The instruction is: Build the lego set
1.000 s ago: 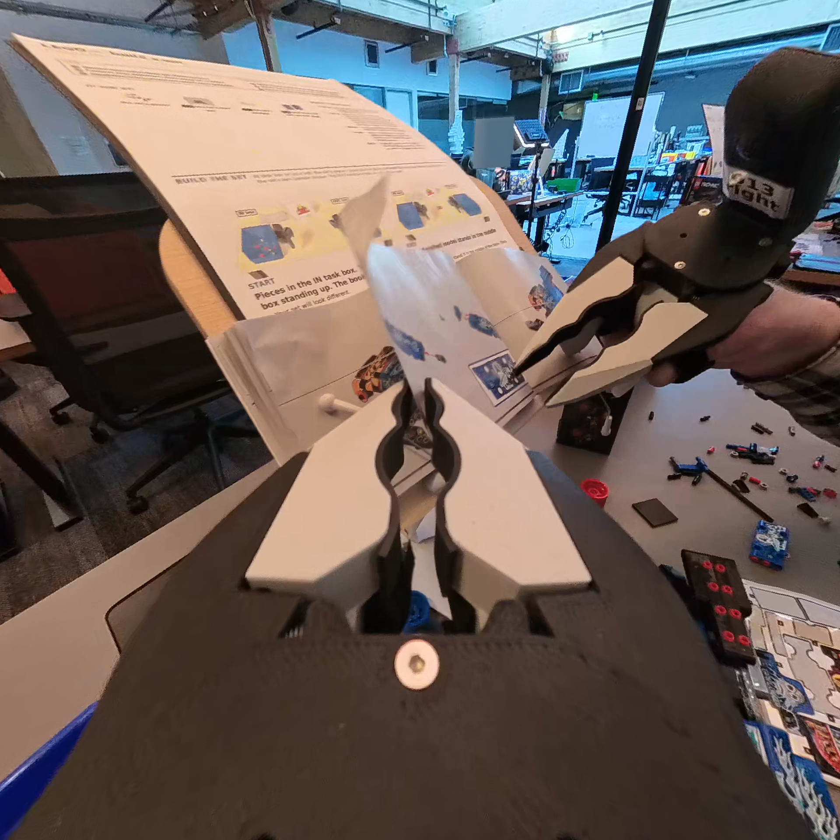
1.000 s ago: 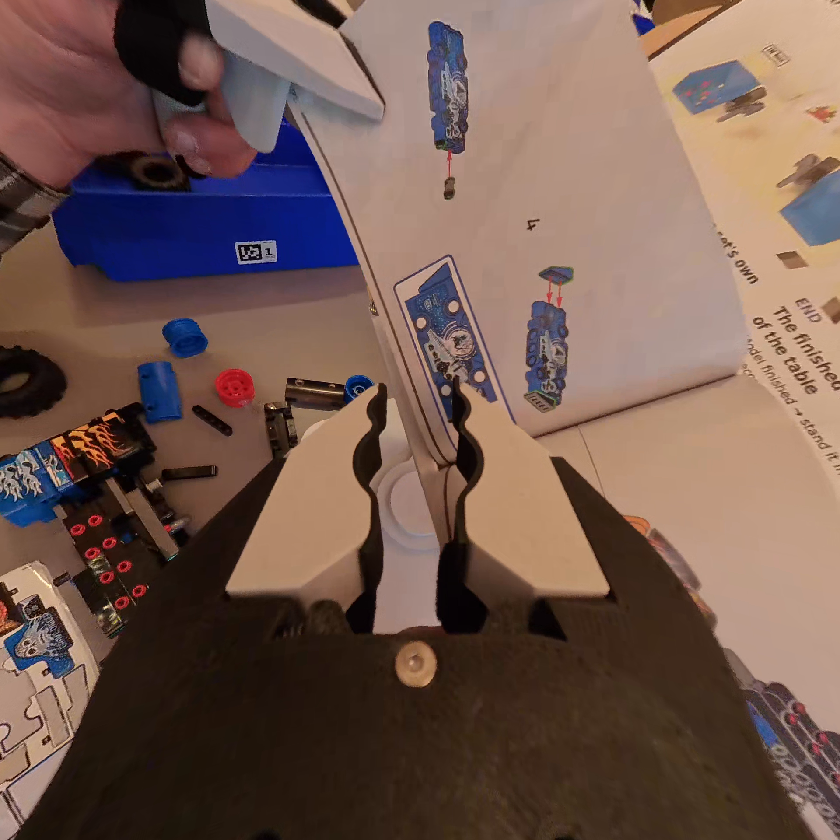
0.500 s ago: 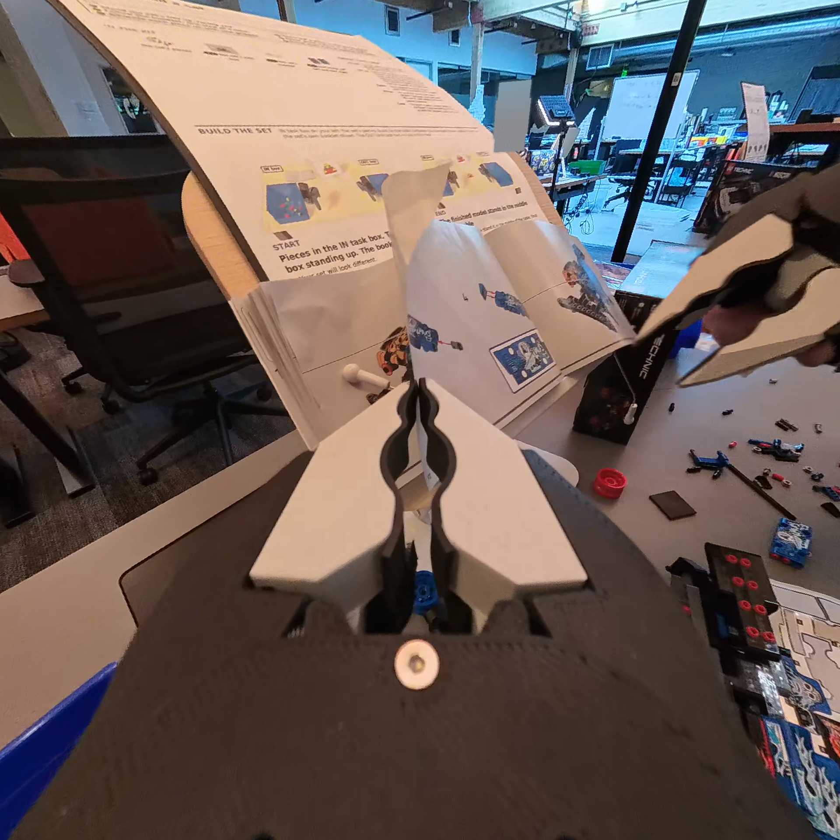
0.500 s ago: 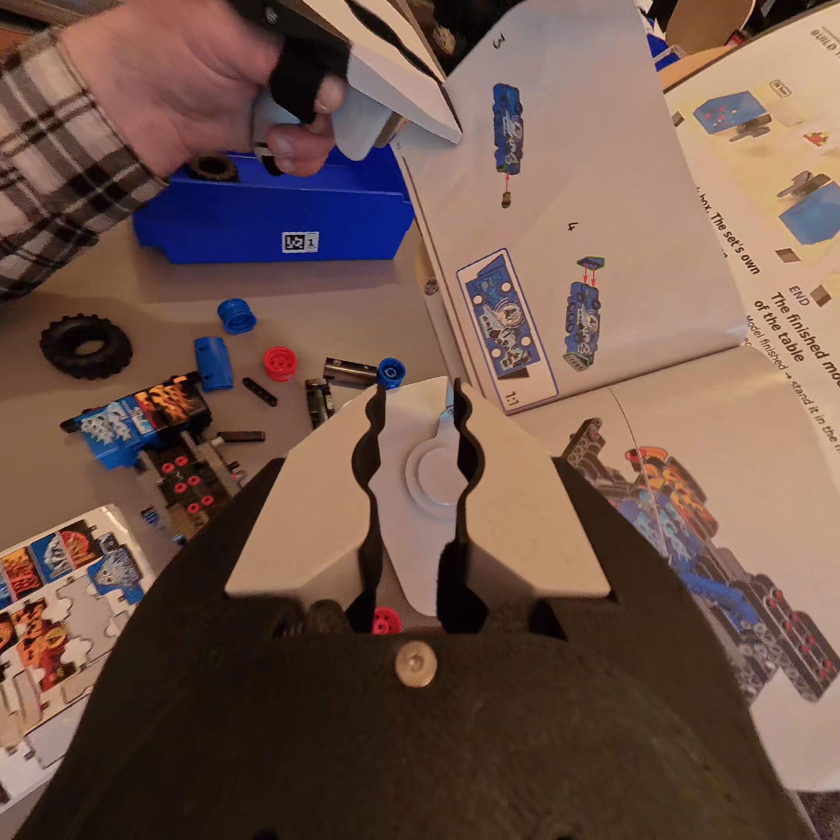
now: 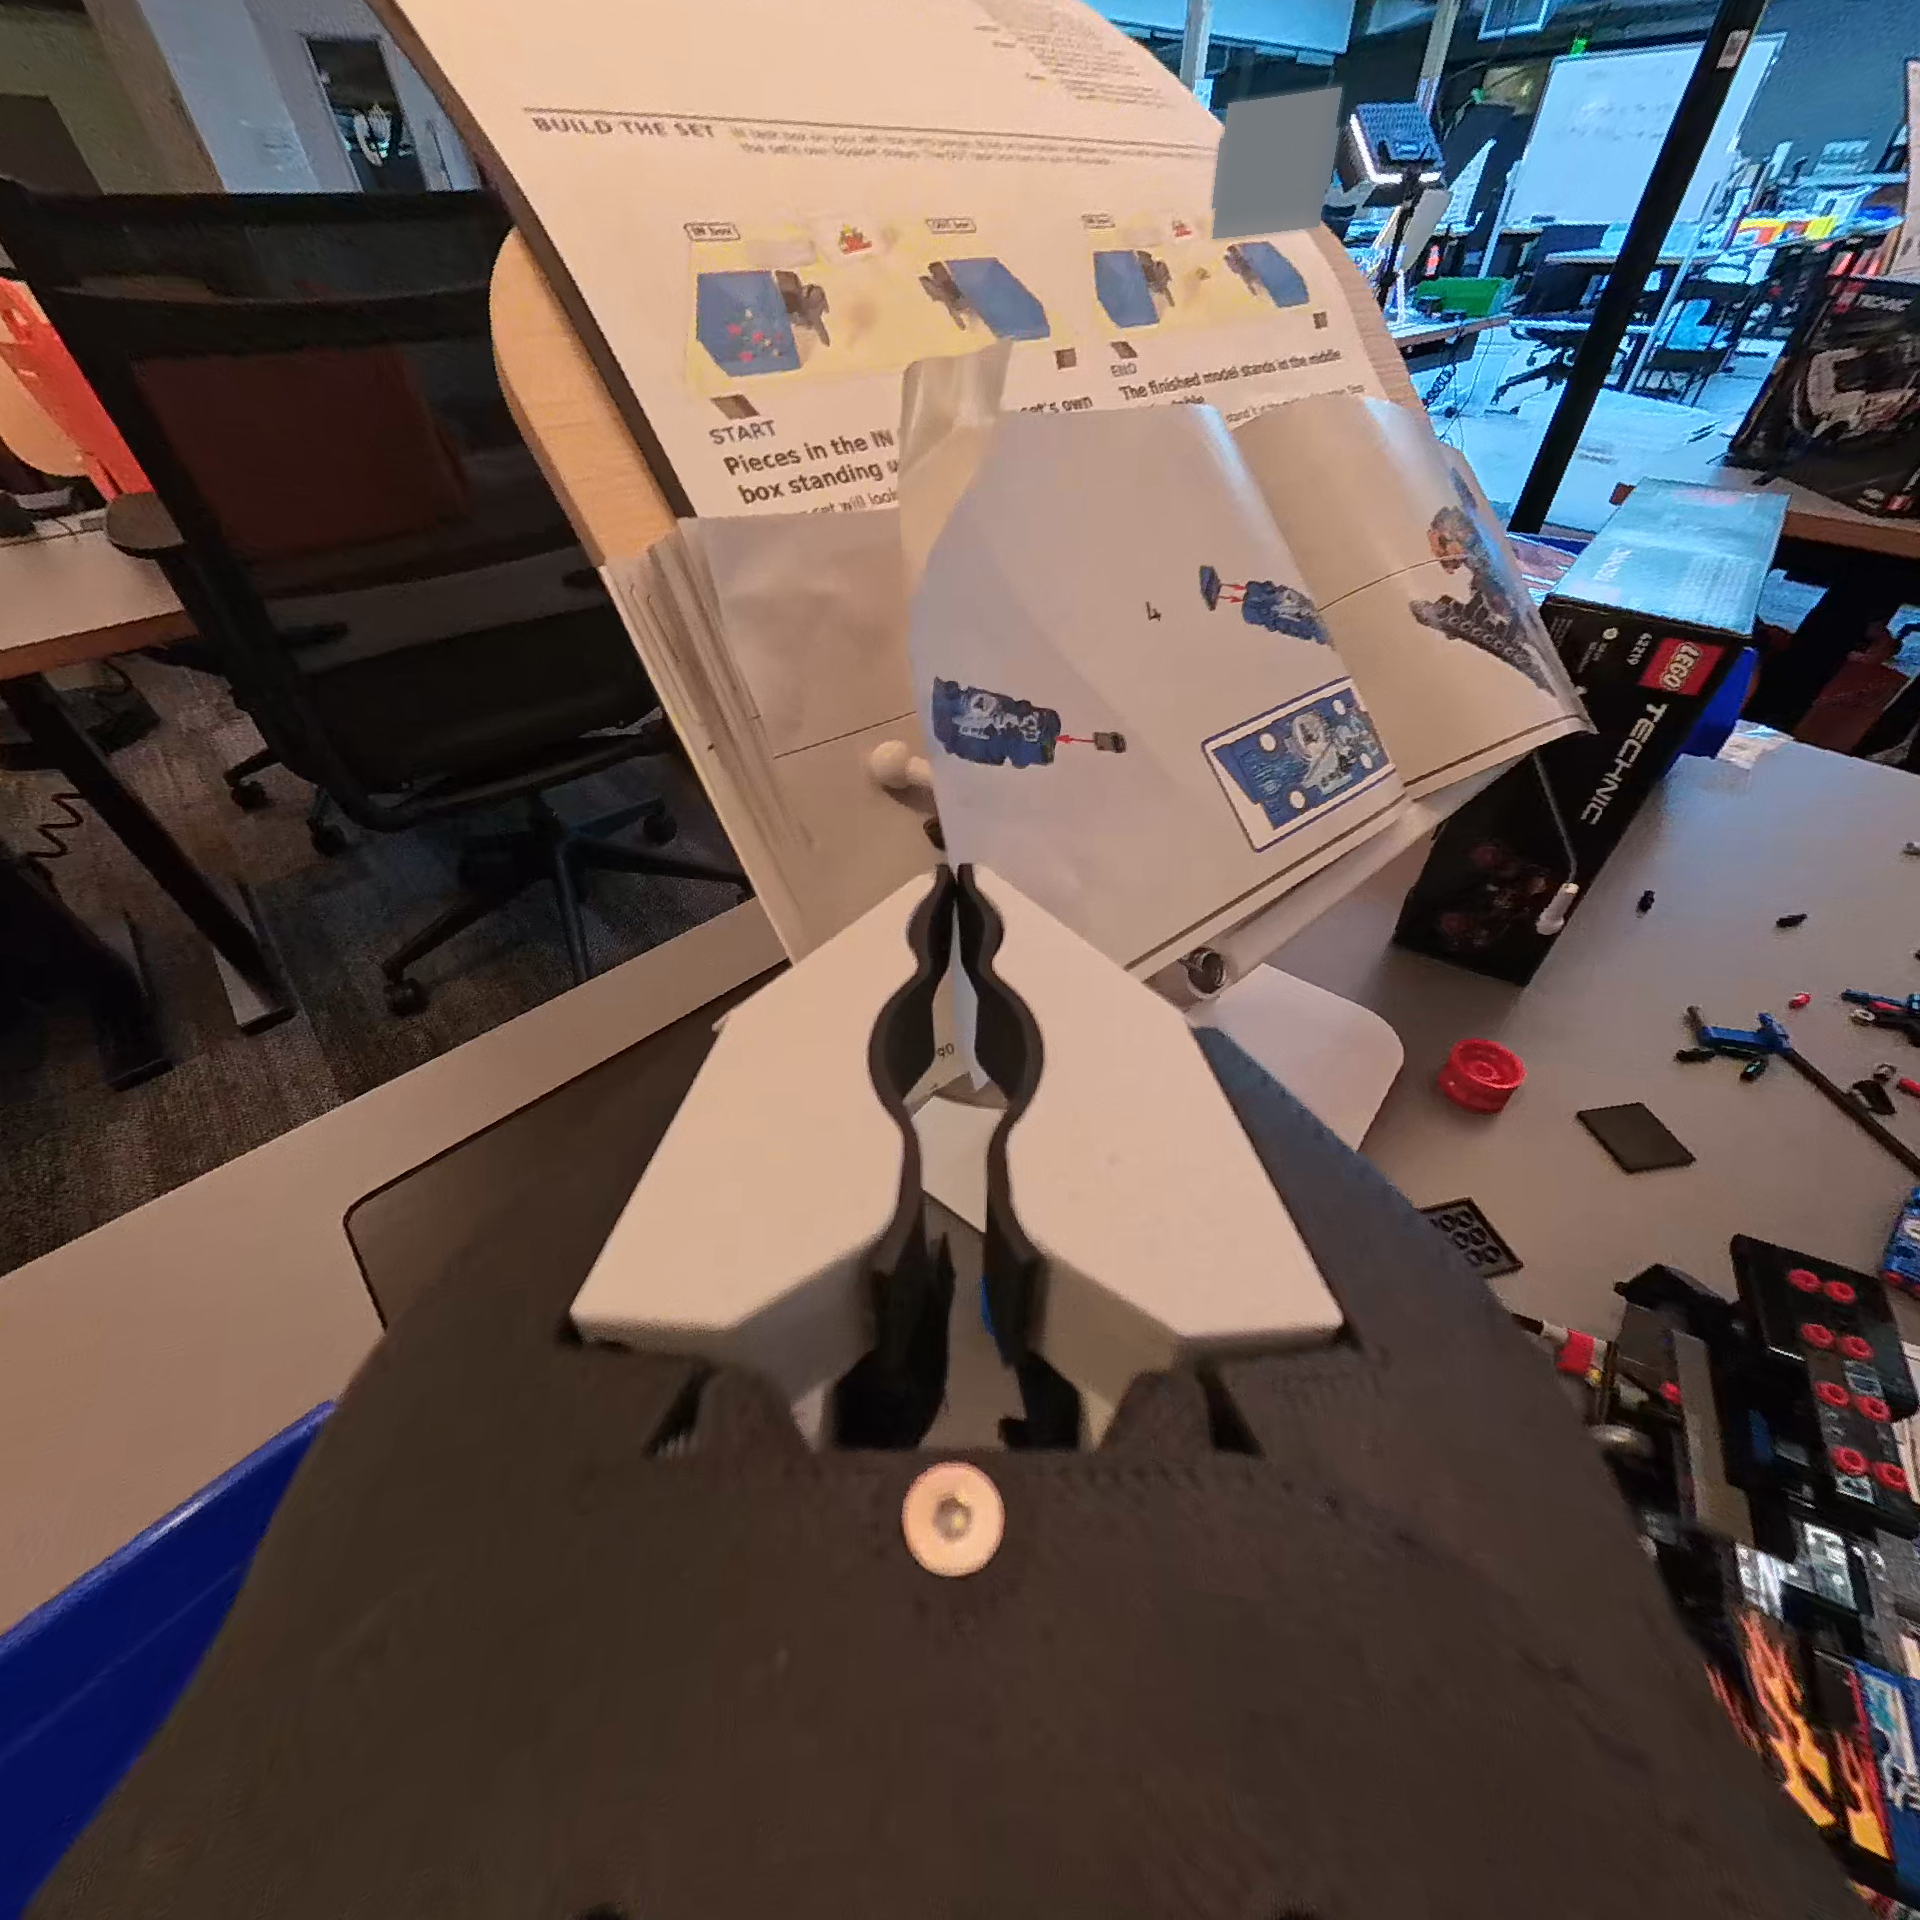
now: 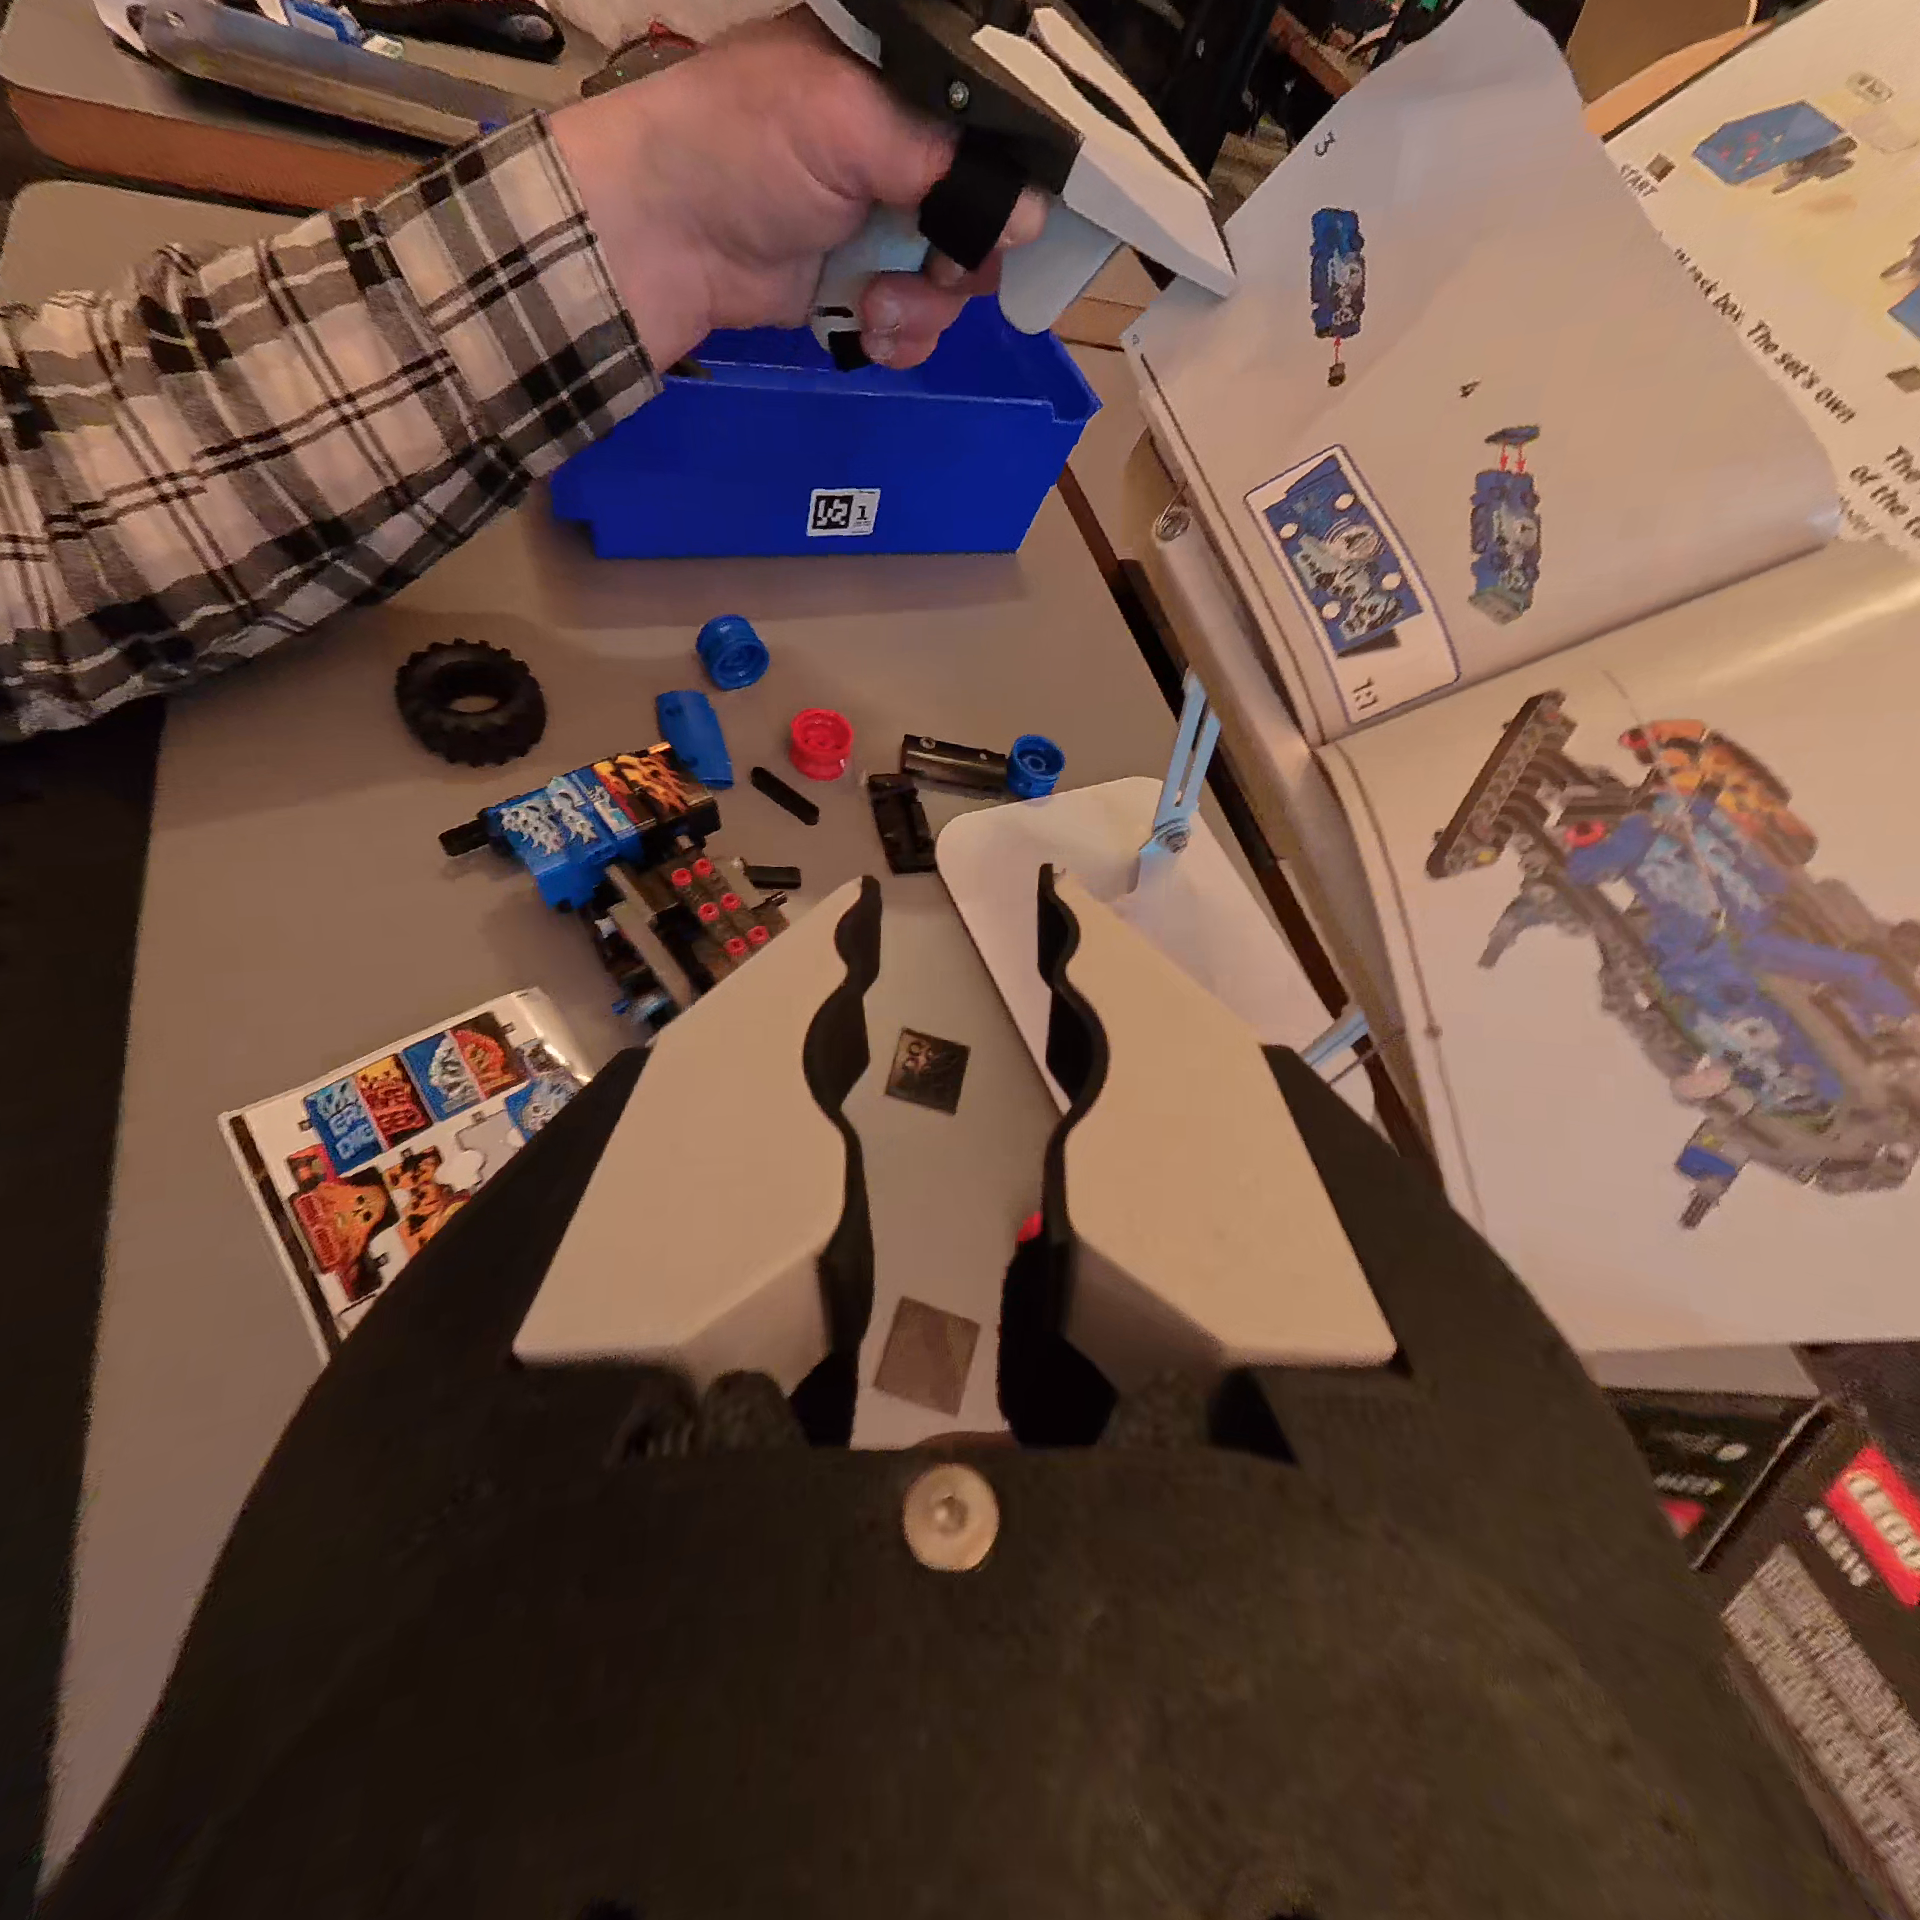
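1. The left tool [image 5: 953,883] is nearest in its own view. Its fingers are together, clamped on the lower edge of a loose page [image 5: 1101,644] of the instruction booklet [image 6: 1621,935].
2. The right tool [image 6: 956,883] has its fingers apart and holds nothing. It hangs over the desk [image 6: 312,914], near the white base of the book stand [image 6: 1049,862].
3. The step in hand seems to be turning the page. To do it well, I think the left tool should lead the sheet slowly over to the left side and keep it slack, because a thin page pinched at one edge can tear or crease.
4. The Lego parts lie on the desk to the left of the stand: a half-built blue and black model [image 6: 623,842], a sticker sheet [image 6: 405,1132], a black tyre [image 6: 470,701], a red hub [image 6: 821,743] and two blue hubs [image 6: 732,651].
5. These small parts are close to the stand base, so a low move of either tool could push them away.
6. Farther off stands a blue bin [image 6: 831,457], just behind the parts and below the hand [image 6: 748,197] with the left tool.
7. At the far side, a large printed sheet [image 5: 831,208] stands behind the booklet, and the black set box [image 5: 1621,727] is to the right of the stand.
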Available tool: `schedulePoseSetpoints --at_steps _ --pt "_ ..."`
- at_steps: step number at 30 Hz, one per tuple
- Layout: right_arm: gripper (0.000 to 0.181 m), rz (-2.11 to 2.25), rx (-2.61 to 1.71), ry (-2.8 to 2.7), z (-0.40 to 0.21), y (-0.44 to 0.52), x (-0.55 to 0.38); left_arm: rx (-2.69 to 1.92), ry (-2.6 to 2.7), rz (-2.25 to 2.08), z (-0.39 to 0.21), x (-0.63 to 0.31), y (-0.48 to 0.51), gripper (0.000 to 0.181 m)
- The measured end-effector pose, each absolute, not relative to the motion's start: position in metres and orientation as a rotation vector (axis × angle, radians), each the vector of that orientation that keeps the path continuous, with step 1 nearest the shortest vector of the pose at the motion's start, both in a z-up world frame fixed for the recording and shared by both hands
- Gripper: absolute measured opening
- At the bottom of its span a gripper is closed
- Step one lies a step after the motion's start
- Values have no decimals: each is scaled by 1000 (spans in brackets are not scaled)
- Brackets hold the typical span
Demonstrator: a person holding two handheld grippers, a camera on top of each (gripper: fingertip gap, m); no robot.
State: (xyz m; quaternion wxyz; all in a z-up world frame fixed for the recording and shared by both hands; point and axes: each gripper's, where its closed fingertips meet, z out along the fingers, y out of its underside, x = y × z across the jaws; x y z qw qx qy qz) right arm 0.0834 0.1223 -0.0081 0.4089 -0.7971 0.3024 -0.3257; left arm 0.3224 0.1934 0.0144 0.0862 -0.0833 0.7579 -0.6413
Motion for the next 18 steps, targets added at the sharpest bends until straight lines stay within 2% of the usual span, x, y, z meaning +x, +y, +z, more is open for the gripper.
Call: schedulePoseSetpoints --at_steps 18 --pt "23 -868 -1852 948 -87 91 57 -252 2270 -1891 10 325 194 0"
